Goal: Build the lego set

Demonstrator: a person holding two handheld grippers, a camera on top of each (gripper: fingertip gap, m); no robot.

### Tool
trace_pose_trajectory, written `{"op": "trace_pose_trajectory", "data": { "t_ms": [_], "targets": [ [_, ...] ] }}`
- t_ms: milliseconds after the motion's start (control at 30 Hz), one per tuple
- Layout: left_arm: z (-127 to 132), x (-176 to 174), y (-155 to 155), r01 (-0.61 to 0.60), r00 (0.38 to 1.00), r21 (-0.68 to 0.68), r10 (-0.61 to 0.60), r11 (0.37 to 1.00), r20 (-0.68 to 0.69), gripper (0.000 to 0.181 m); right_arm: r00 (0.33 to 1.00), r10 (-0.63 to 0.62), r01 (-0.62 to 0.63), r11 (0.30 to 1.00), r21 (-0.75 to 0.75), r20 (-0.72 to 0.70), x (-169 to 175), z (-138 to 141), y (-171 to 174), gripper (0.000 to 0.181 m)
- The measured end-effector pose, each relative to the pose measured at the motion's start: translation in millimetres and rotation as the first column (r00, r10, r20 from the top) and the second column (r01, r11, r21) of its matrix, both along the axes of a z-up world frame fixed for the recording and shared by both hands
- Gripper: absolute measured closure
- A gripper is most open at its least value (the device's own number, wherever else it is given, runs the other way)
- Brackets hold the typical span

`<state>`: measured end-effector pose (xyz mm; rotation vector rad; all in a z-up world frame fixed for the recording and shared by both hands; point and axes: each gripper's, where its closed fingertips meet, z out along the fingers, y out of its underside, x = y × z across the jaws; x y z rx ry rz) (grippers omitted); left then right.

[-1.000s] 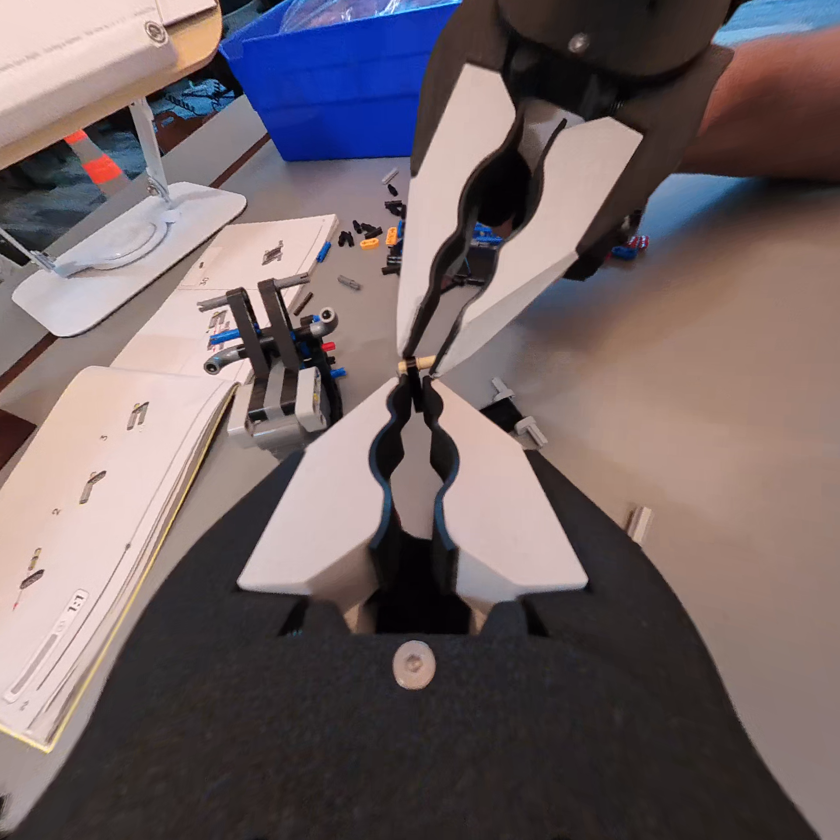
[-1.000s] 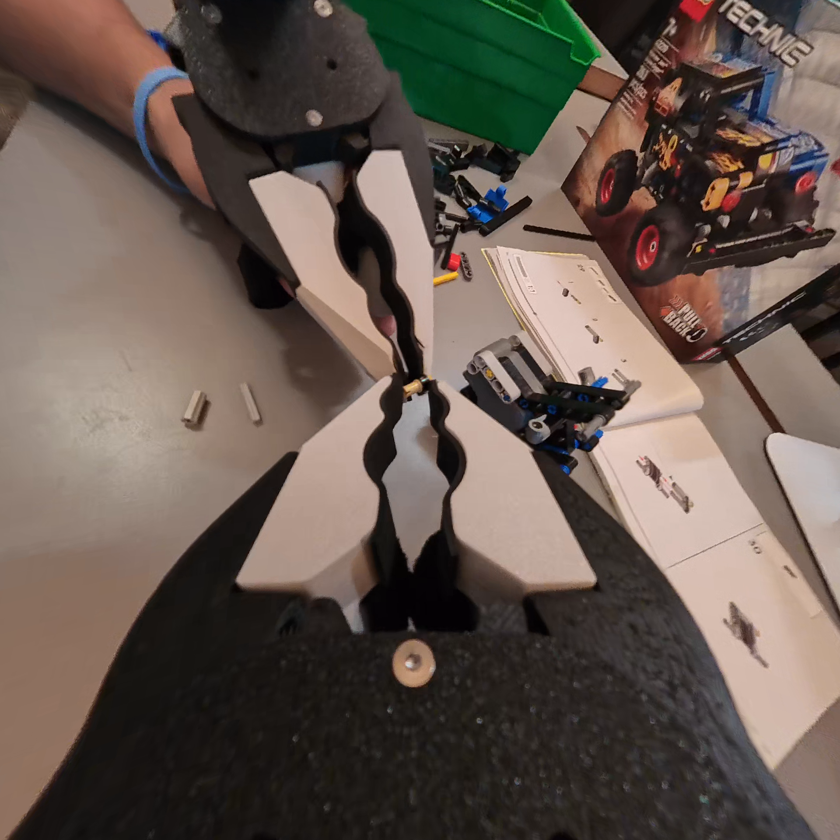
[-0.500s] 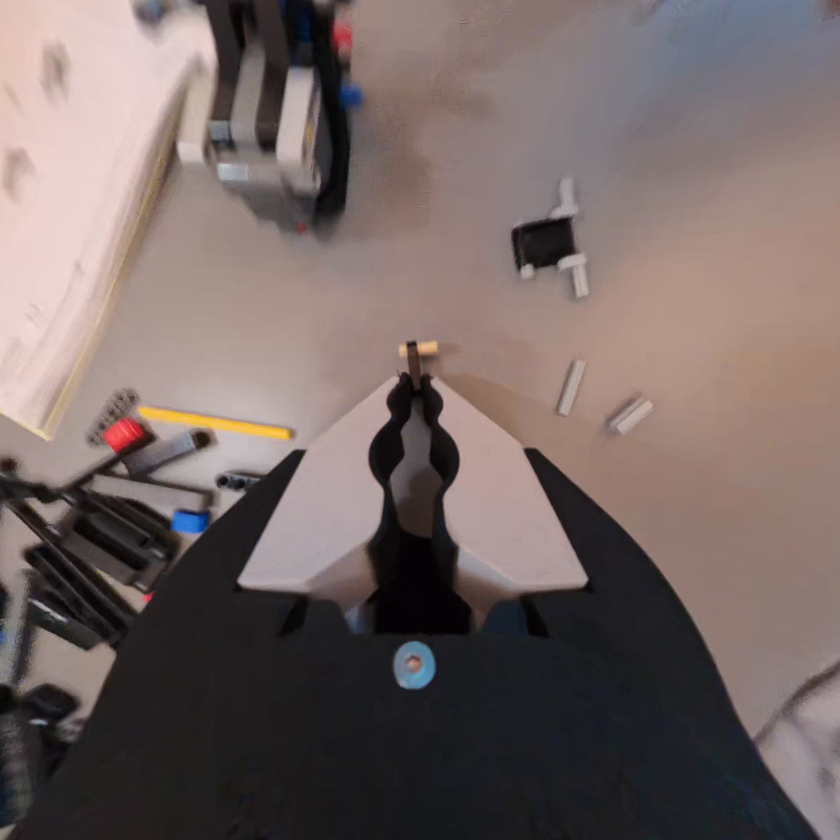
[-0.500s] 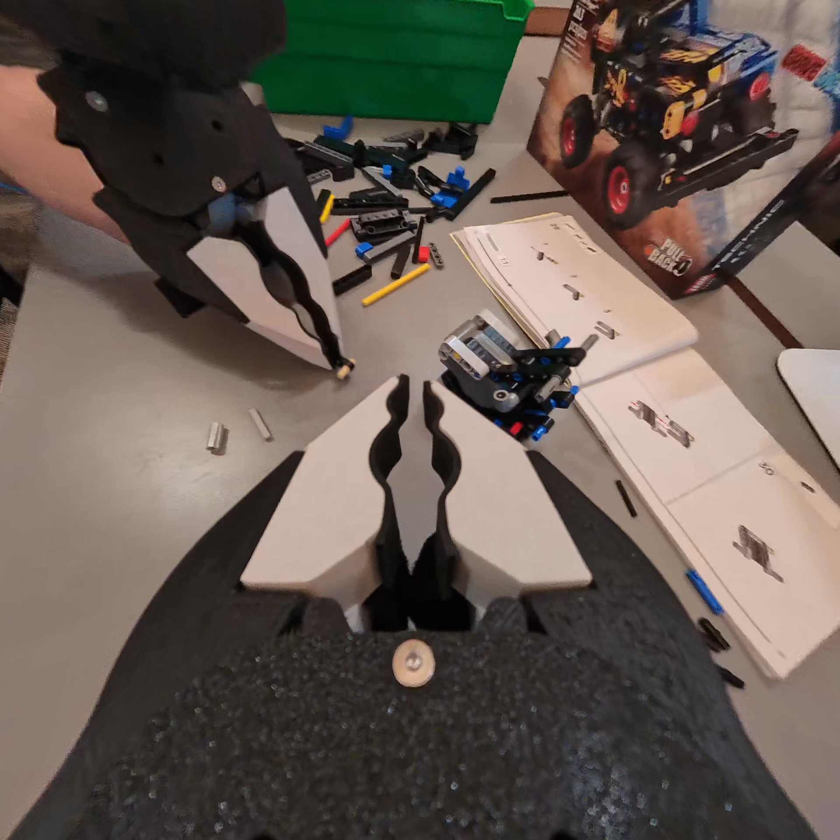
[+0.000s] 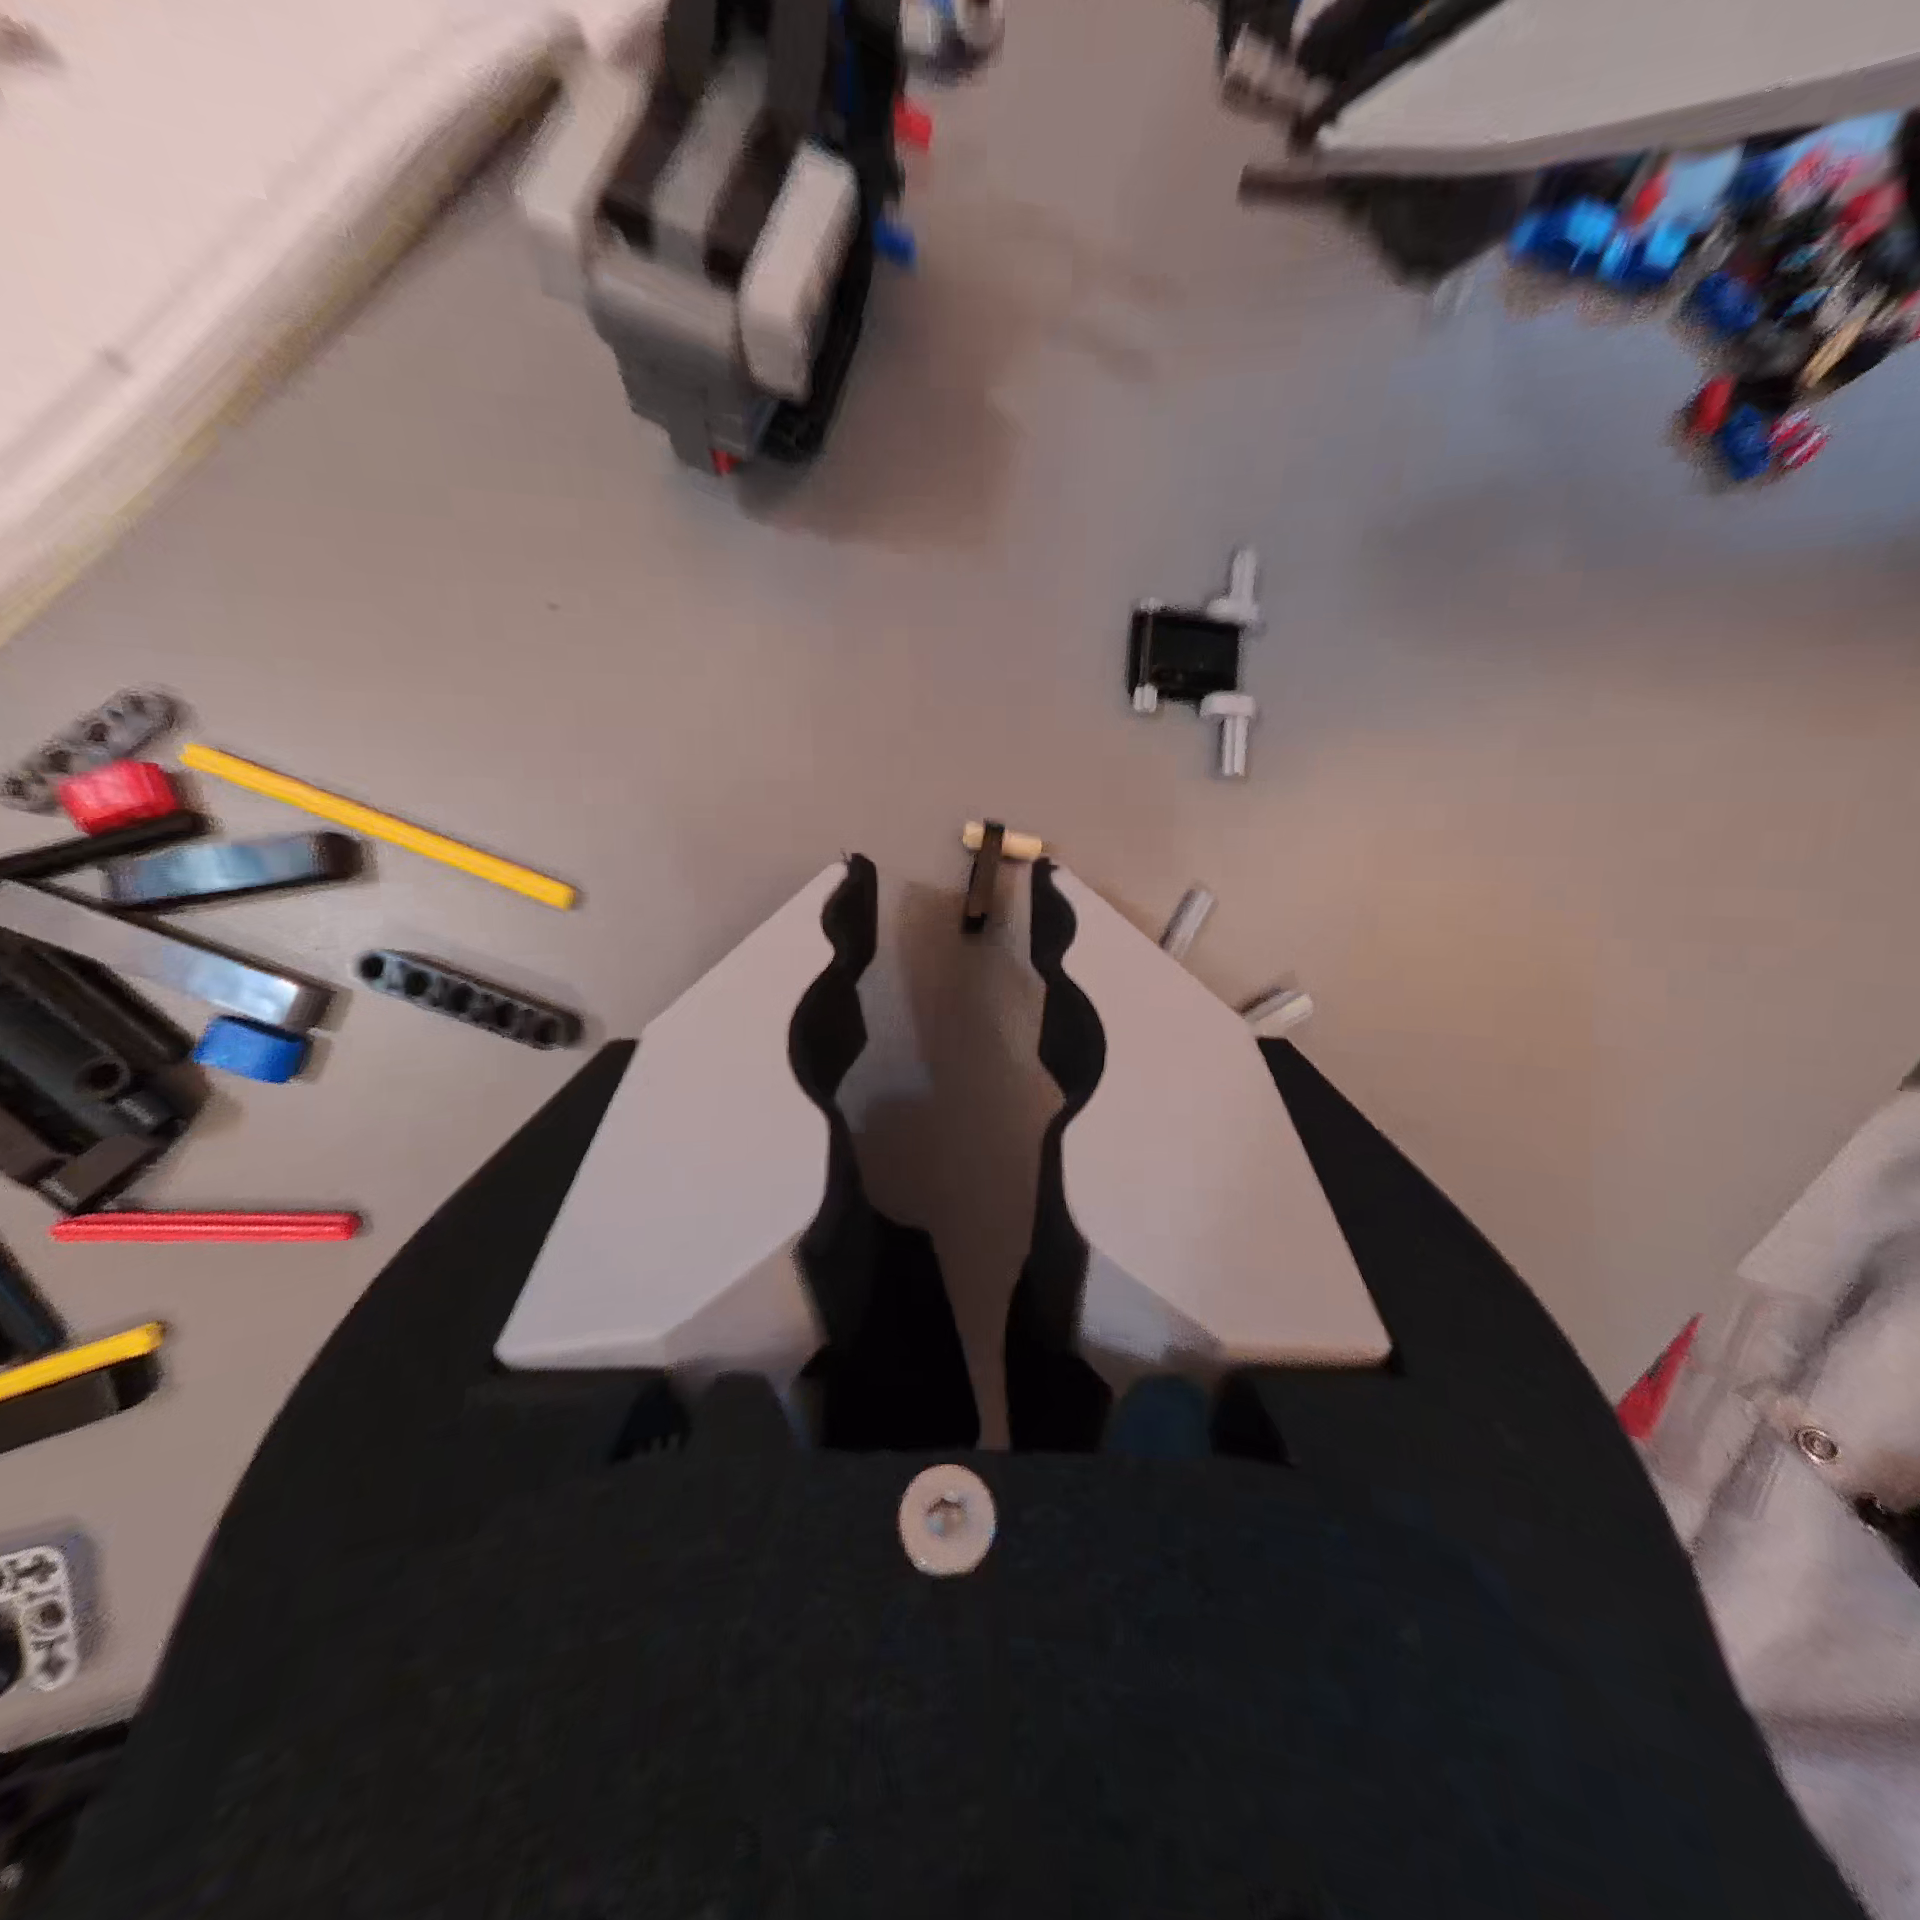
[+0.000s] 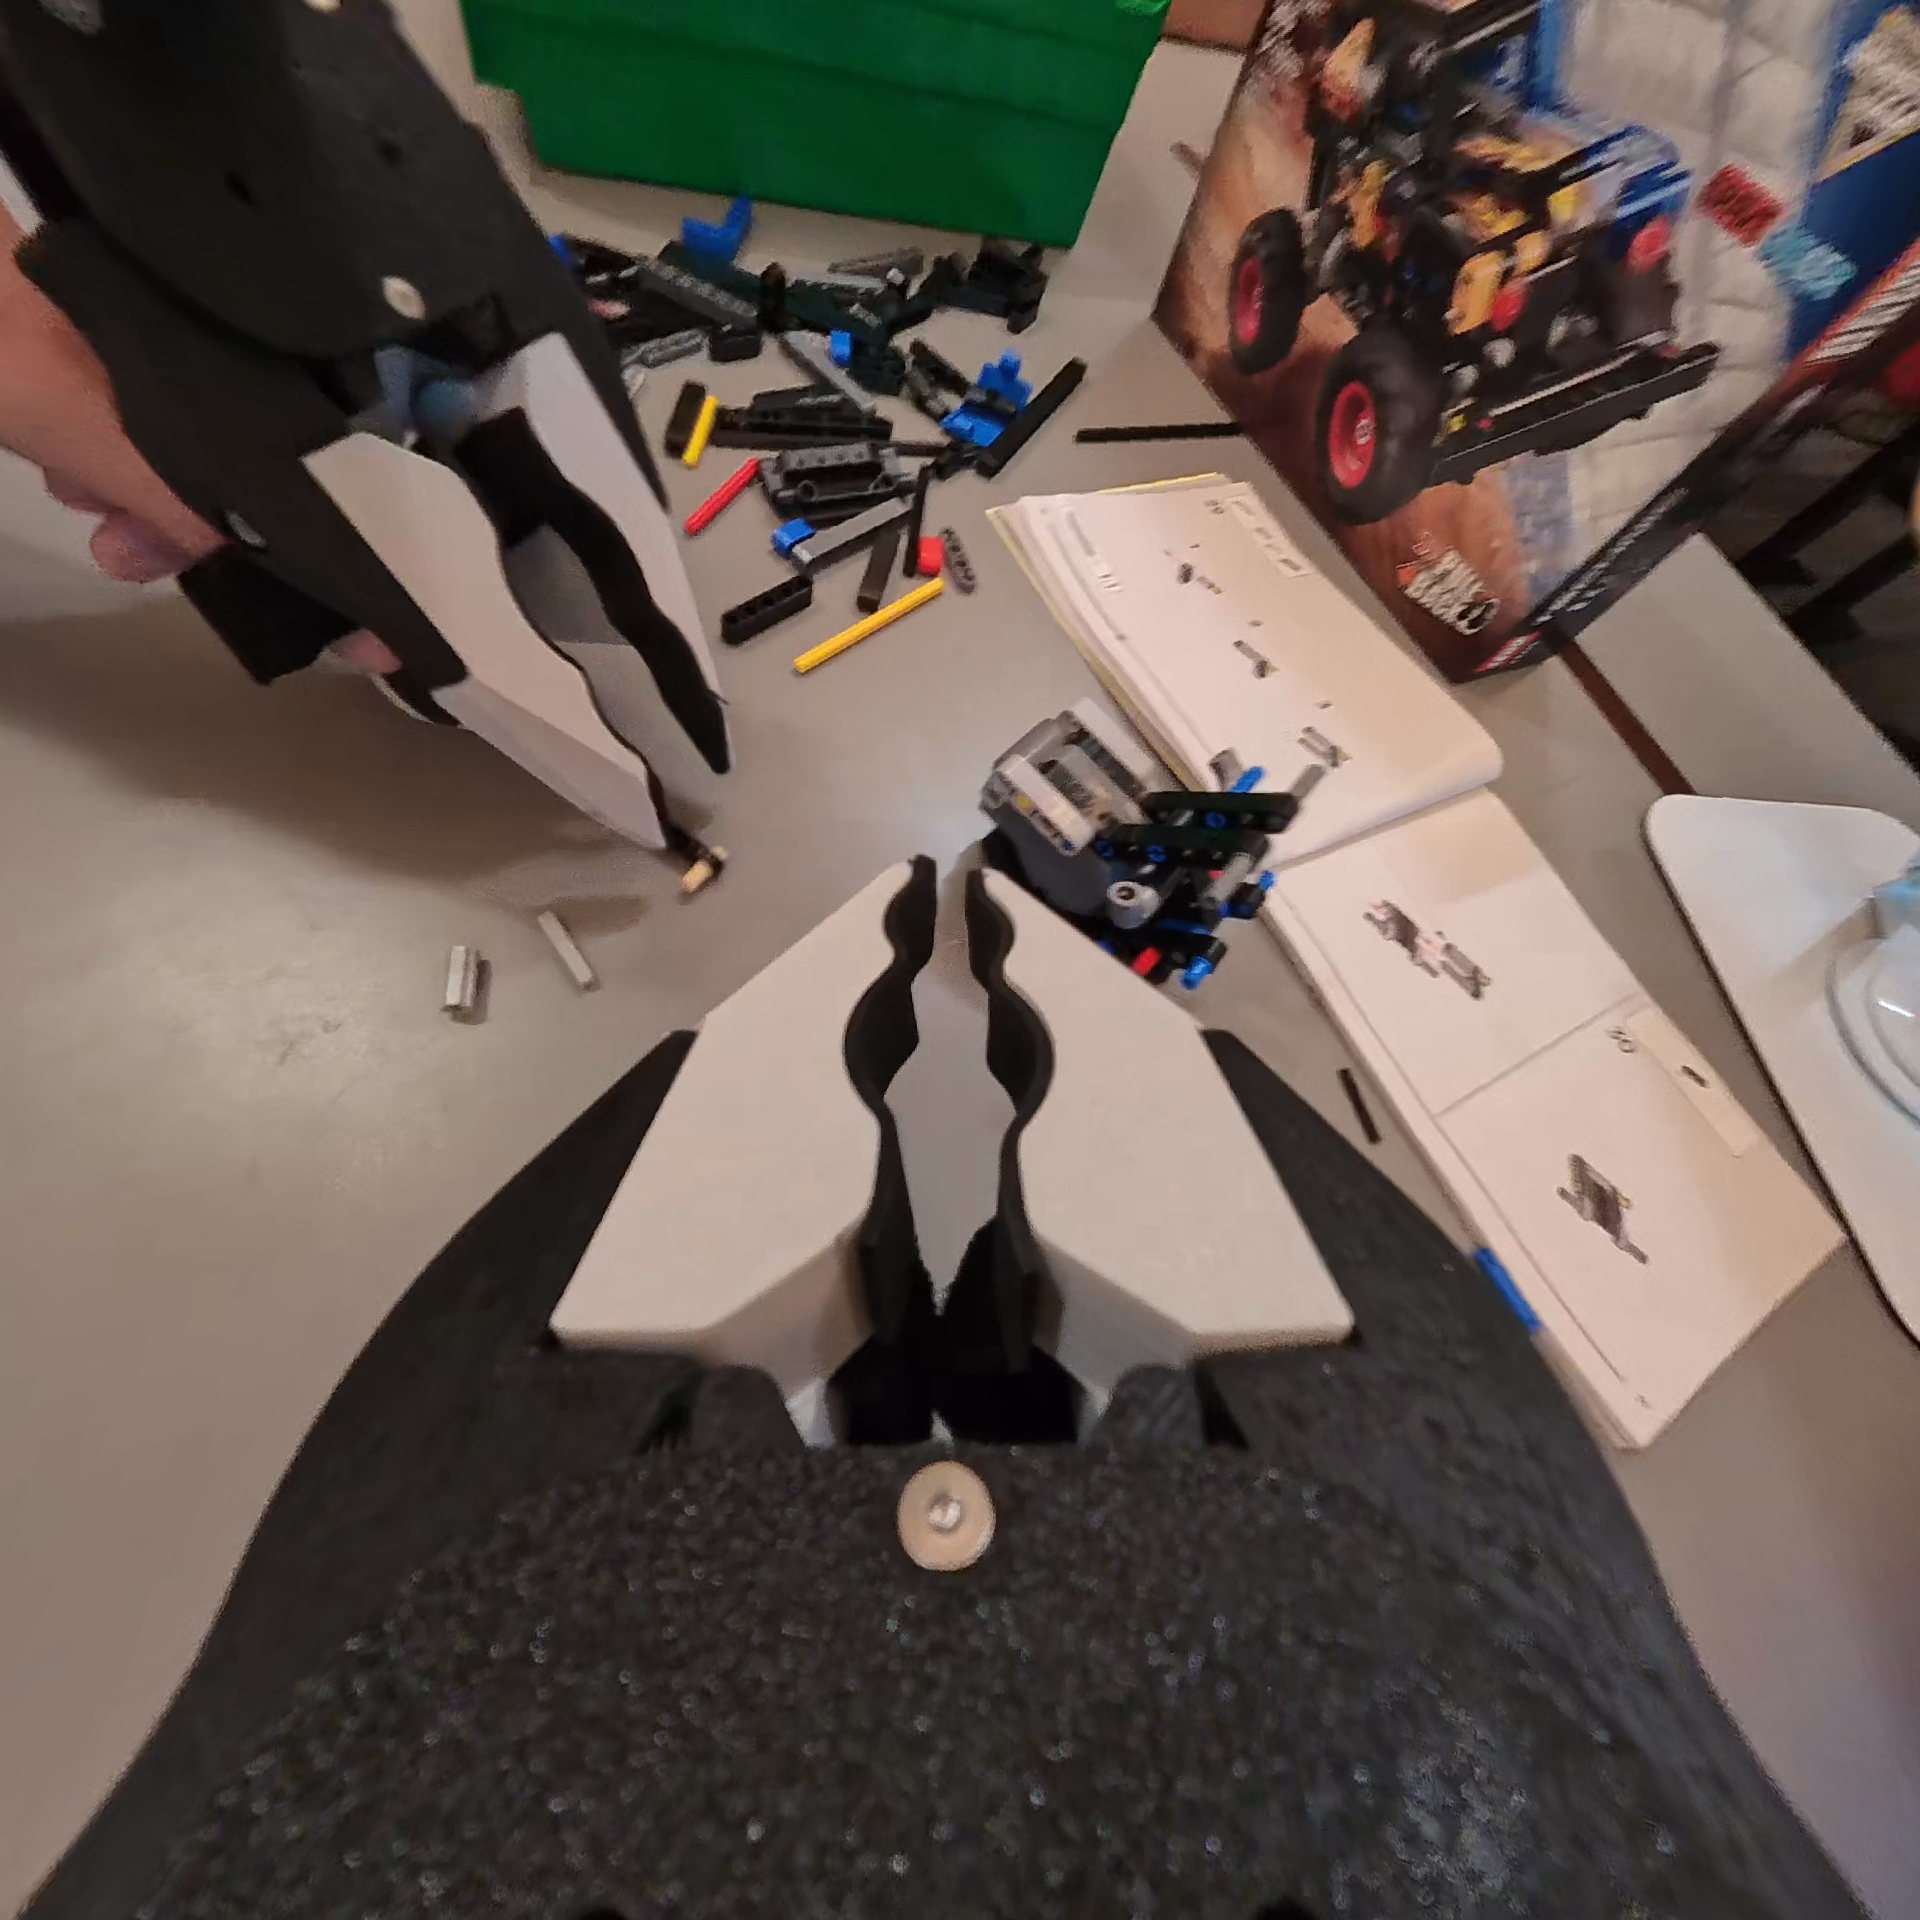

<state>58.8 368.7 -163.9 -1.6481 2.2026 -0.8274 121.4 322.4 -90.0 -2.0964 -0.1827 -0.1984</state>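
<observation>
In the left wrist view my left gripper is open, low over the grey table. A small black-and-tan peg piece lies between its fingertips, close to the right one. In the right wrist view the left gripper is at upper left with the peg piece at the tip of its lower finger. My right gripper is slightly open and empty, just in front of the partly built grey, black and blue lego model. The model also shows in the left wrist view.
Loose lego parts lie before a green bin. An open instruction booklet and the set's box are at right. Two grey pins lie at left. A black block with grey pins and a yellow axle are nearby.
The grippers met tip to tip on the peg piece, then parted. The right let go and drew back. The left carried the piece down to the table and has opened.
</observation>
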Motion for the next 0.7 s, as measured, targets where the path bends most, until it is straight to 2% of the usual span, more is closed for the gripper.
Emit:
{"op": "trace_pose_trajectory", "data": {
  "t_ms": [33,133,200,267,367,433,533,700],
  "targets": [
    [10,4,2,-0.008,0.997,-0.015,0.009,1.000,0.073,0.154,1.000,-0.018,0.018,0.999,0.027,-0.008,4,7,-2,0.176],
    [49,13,19,-0.021,0.933,-0.031,0.031,0.999,0.359,0.151,0.989,-0.087,0.101,0.988,0.115,-0.120,8,24,-12,0.171],
    [74,13,39,-0.064,0.836,-0.054,0.083,0.997,0.543,0.149,0.970,-0.128,0.163,0.973,0.163,-0.209,3,29,-25,0.168],
    [89,7,58,-0.108,0.753,-0.112,0.155,0.988,0.639,0.148,0.951,-0.176,0.231,0.951,0.204,-0.255,0,27,-38,0.163],
    [86,-1,70,-0.148,0.713,-0.183,0.233,0.972,0.661,0.148,0.919,-0.258,0.329,0.919,0.219,-0.298,-3,18,-57,0.156],
    [74,-3,74,-0.188,0.738,-0.169,0.253,0.967,0.625,0.148,0.897,-0.312,0.387,0.898,0.212,-0.314,-5,11,-67,0.153],
    [64,-5,69,-0.206,0.763,-0.166,0.264,0.964,0.590,0.148,0.885,-0.403,0.444,0.882,0.159,-0.234,-3,-1,-79,0.150],
    [70,-4,65,-0.228,0.747,-0.172,0.286,0.958,0.600,0.152,0.888,-0.391,0.431,0.891,0.145,-0.242,-10,-9,-74,0.148]
  ]
}}
